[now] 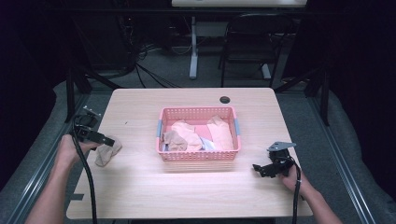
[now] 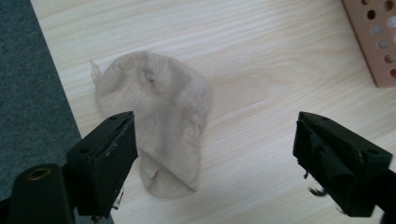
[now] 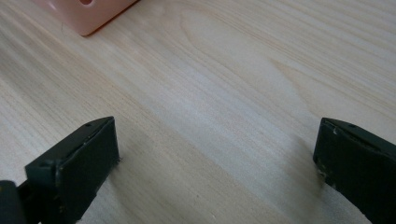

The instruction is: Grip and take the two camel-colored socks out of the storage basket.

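A crumpled beige sock (image 1: pixel 108 153) lies flat on the light wooden table (image 1: pixel 140 186) near its left edge, left of a pink basket (image 1: pixel 198 156). My left gripper (image 1: pixel 108 141) hovers just above the sock (image 2: pixel 159 116) with its jaws wide apart and nothing between them; the sock rests on the wood under the left jaw. The basket holds several socks in peach, beige and pale blue (image 1: pixel 198 135). At the right front of the table, my right gripper (image 1: pixel 258 169) stands open over bare wood (image 3: pixel 210 116), nothing in it.
A corner of the pink basket (image 2: pixel 373 42) is at the upper right of the left gripper view, and another corner (image 3: pixel 88 14) at the top left of the right gripper view. A round cable hole (image 1: pixel 225 99) sits near the table's far edge. A dark chair (image 1: pixel 254 44) stands behind.
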{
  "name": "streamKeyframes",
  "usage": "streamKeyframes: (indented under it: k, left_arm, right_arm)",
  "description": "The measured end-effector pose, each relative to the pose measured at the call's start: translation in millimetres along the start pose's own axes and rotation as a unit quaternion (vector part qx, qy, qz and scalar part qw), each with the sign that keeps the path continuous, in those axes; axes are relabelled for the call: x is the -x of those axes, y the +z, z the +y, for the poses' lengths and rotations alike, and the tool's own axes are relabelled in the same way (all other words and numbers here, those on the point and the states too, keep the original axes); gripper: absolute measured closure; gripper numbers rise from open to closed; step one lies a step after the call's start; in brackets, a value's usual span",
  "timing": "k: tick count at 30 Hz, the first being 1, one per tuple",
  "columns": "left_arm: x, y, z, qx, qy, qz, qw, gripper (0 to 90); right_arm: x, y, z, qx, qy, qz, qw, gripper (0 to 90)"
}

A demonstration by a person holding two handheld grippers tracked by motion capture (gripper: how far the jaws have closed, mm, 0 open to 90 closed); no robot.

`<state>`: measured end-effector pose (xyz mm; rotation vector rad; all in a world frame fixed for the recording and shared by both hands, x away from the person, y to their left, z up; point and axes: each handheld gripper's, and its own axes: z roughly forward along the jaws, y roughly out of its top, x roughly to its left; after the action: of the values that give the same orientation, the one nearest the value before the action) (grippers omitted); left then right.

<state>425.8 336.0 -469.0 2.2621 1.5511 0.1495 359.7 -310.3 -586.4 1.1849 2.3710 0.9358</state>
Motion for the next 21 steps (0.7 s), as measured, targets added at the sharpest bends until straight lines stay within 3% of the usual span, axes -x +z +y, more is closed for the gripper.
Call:
streamKeyframes:
  k: [5, 6, 13, 21]
  left_arm:
    - [16.1, -11.7, 11.6, 0.017, 0.024, -0.001, 0.9996, 3.8]
    - [23.5, -15.2, 17.5, 0.022, 0.039, -0.002, 0.999, 2.1]
    - [48.2, -21.2, 34.9, 0.025, 0.082, -0.006, 0.9963, 0.1]
    - [71.4, -22.5, 52.2, 0.029, 0.107, -0.012, 0.9938, 0.1]
  right_arm:
    - [-0.3, 0.3, -0.3, 0.002, 0.002, 0.0, 1.0, 0.0]
    - [-0.4, 0.2, -0.4, 0.003, 0.002, 0.0, 1.0, 0.0]
    - [-0.1, 0.1, -0.4, 0.002, 0.001, 0.0, 1.0, 0.0]
    - [-0.1, -0.5, -0.6, 0.0, 0.001, 0.0, 1.0, 0.0]
